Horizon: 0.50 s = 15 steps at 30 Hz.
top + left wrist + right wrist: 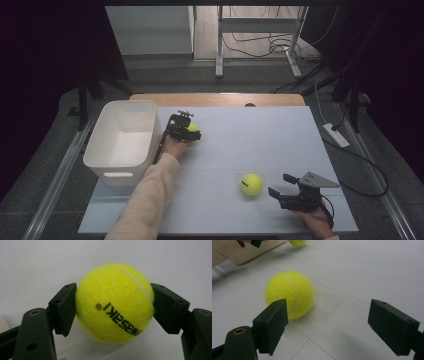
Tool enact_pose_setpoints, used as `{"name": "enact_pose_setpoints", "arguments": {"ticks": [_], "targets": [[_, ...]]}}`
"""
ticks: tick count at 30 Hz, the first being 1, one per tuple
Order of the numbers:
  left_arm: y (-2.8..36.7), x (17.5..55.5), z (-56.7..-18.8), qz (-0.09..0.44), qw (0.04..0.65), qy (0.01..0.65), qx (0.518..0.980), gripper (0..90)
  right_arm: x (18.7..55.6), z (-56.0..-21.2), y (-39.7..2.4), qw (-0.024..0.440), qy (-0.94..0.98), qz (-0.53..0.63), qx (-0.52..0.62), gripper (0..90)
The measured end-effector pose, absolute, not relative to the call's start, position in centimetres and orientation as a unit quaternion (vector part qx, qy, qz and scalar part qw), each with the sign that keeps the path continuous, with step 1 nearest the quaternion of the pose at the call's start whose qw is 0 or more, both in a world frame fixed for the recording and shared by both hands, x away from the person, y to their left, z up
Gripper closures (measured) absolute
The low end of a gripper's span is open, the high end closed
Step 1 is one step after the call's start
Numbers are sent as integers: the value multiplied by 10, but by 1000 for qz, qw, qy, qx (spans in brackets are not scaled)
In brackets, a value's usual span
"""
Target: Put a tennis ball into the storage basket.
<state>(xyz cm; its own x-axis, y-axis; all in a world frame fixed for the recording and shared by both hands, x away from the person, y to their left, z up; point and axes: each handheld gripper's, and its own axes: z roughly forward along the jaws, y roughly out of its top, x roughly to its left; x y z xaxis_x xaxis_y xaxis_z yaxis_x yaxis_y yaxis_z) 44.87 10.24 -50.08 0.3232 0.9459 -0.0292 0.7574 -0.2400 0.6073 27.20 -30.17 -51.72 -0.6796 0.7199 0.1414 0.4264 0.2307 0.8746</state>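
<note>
The left claw [189,131] pinches a yellow tennis ball [114,303] just beside the near right corner of the white bin [95,150], low over the pale table [260,130]. In the left gripper view both pads press on the ball at its widest part, one on each side, with the printed lettering facing the camera. That looks like a sound hold: the pads sit opposite each other across the middle, so the ball should not squirt out forward or back.

The step in hand appears to be carrying this ball into the bin. To do it well, the person should lift straight up until the ball clears the bin's rim, then move sideways over the open interior and let go only when the ball hangs well inside the walls. Releasing low would keep it from bouncing out.

The right claw [284,186] is spread wide and holds nothing. It rests near the table's front right, pointing at a second tennis ball [251,184], which lies on the table a little ahead of it and nearer its left jaw than its right. It would need centring before closing.
</note>
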Motion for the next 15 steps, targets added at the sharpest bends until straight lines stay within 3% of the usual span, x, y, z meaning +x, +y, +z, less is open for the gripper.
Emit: {"name": "enact_pose_setpoints", "arguments": {"ticks": [15], "targets": [[108, 433, -494, 161, 308, 542, 765, 272, 272, -517, -302, 148, 769, 497, 374, 162]]}}
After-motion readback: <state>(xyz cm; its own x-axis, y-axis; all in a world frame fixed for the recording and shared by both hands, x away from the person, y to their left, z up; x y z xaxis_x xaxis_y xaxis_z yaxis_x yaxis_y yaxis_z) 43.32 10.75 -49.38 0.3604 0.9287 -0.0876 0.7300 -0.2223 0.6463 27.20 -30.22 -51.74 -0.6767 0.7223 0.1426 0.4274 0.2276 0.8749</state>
